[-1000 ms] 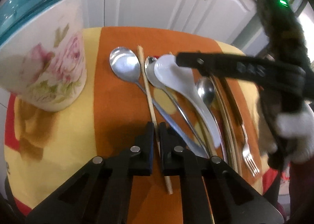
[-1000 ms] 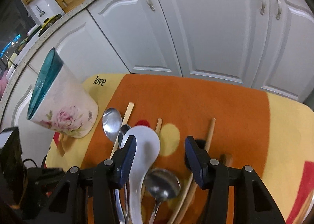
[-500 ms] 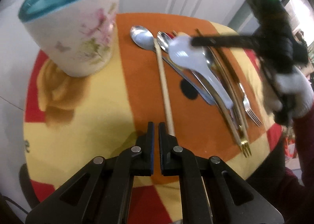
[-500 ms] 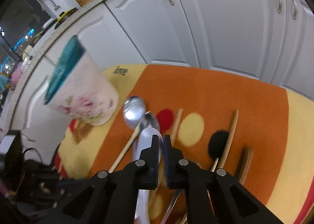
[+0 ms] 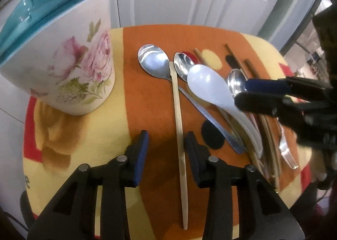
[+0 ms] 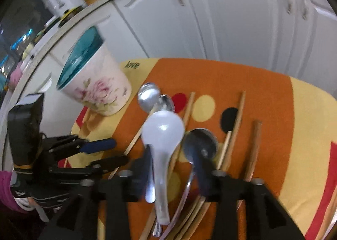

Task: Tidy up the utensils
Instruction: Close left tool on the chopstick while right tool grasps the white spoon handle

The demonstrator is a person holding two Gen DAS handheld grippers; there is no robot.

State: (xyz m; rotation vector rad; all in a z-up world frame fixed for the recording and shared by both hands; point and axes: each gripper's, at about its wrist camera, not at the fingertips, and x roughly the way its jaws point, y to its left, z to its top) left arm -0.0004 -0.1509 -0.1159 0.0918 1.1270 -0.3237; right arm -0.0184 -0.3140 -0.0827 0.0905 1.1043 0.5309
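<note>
Utensils lie in a row on an orange and yellow cloth point(image 5: 147, 101). A pale wooden chopstick point(image 5: 179, 118) lies between the open fingers of my left gripper point(image 5: 166, 149). A white ceramic spoon point(image 5: 212, 88) rests over metal spoons point(image 5: 154, 61); in the right wrist view the white spoon point(image 6: 162, 132) lies between the open fingers of my right gripper point(image 6: 174, 168). A floral cup with a teal inside point(image 5: 63, 50) stands at the left, also seen in the right wrist view point(image 6: 92, 84). Neither gripper holds anything.
Darker chopsticks point(image 6: 238, 122) and a fork point(image 5: 288, 153) lie at the right of the row. A small metal spoon point(image 6: 200, 143) lies beside the white one. White cupboard doors point(image 6: 242, 19) stand behind the small round table.
Both grippers were shut half a second ago and are open now. The left gripper has moved closer over the pale chopstick; the right has come lower around the white spoon.
</note>
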